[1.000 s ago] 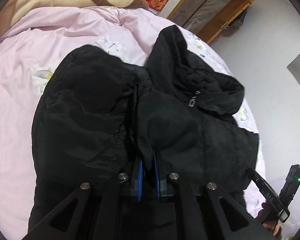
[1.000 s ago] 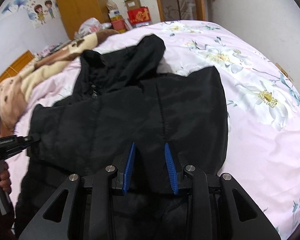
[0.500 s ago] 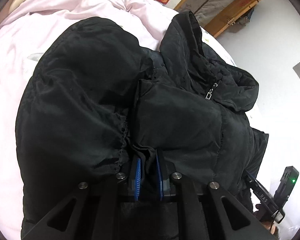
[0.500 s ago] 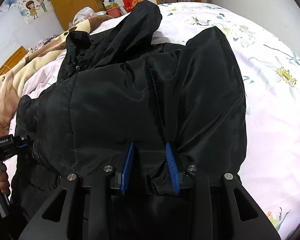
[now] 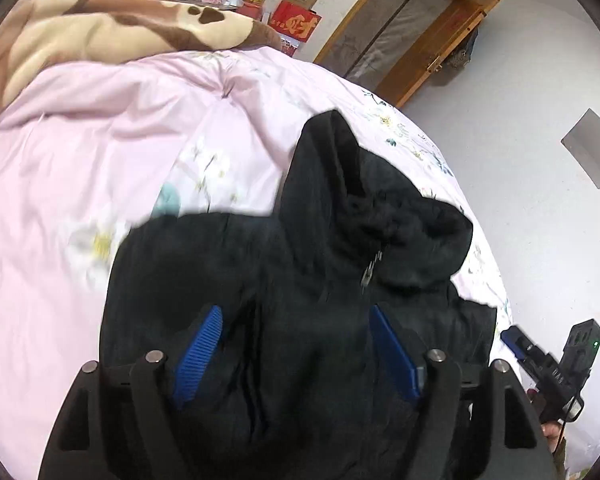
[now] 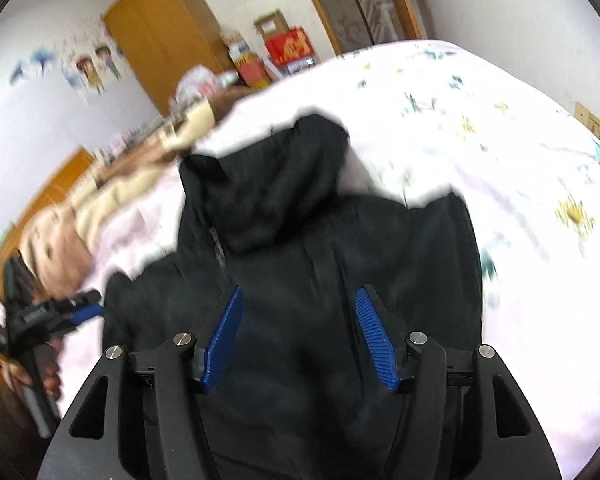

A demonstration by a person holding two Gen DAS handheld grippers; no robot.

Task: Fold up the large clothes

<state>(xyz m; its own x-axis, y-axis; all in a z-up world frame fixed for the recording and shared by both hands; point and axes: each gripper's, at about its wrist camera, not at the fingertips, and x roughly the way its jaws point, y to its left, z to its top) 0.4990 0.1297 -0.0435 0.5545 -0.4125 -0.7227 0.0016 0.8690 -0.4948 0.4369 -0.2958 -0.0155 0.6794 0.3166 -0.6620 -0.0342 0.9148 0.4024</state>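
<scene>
A black coat [image 5: 284, 320] lies on the bed [image 5: 100, 152], on a pink cover with flowers, close to the near edge. It already looks folded in: the sides seem to be laid over the middle, so it makes a thick, narrow bundle, and the hood [image 5: 332, 168] sticks out toward the far end of the bed. A zipper pull [image 5: 370, 270] shows near the collar. The left hand-held gripper [image 5: 296, 344] has just been opening, and its blue pads now stand wide apart over the coat with no cloth pinched between them. The right hand-held gripper [image 6: 300, 332] has just been opening too, and its pads are also spread and not pressing on anything. So both have let the coat go. A brown and cream blanket [image 5: 100, 28] is bunched at the far end of the bed, and boxes [image 5: 296, 24] stand by the wall behind it. The side folds look done. What seems left is to tuck the hood in and fold the bundle in half, then press it flat so it stays neat.
</scene>
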